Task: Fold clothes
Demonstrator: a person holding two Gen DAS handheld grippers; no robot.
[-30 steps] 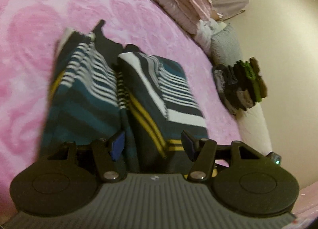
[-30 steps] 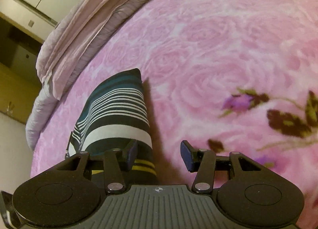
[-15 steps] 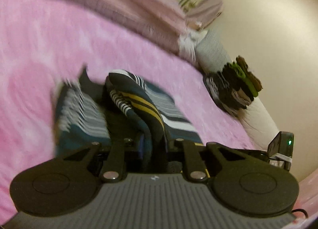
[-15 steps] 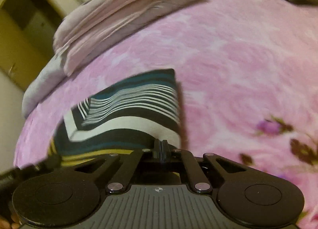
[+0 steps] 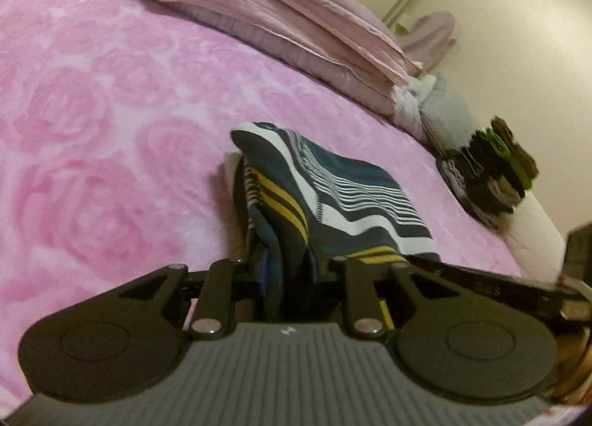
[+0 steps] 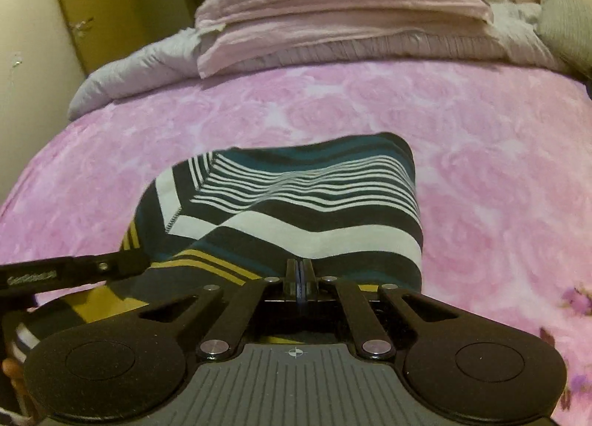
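Bed: a pink rose-patterned blanket (image 6: 481,152) covers it and serves as the folding surface; purple flowers are printed at its right edge in the right wrist view.
Bedding: folded pale pink quilts (image 6: 333,19) are stacked at the far end, clear of the working area.
Striped garment: a knit top (image 6: 296,204) in teal, black, white and yellow bands lies mid-bed, its near edge raised off the blanket and bunched toward both grippers, probably so one part can be carried over the other in a fold.
Clothes pile: a stack of folded dark and green items (image 5: 492,170) sits at the bed's far right edge, well apart, likely finished pieces.
Left gripper (image 5: 288,270): jaws have just closed then eased slightly; a thick gathered fold of the garment is pinched between the pads.
Right gripper (image 6: 299,278): jaws pressed fully together on the thin hem.
Writing: a small pale marking on the left gripper's arm, seen from the right wrist, is too blurred to read.
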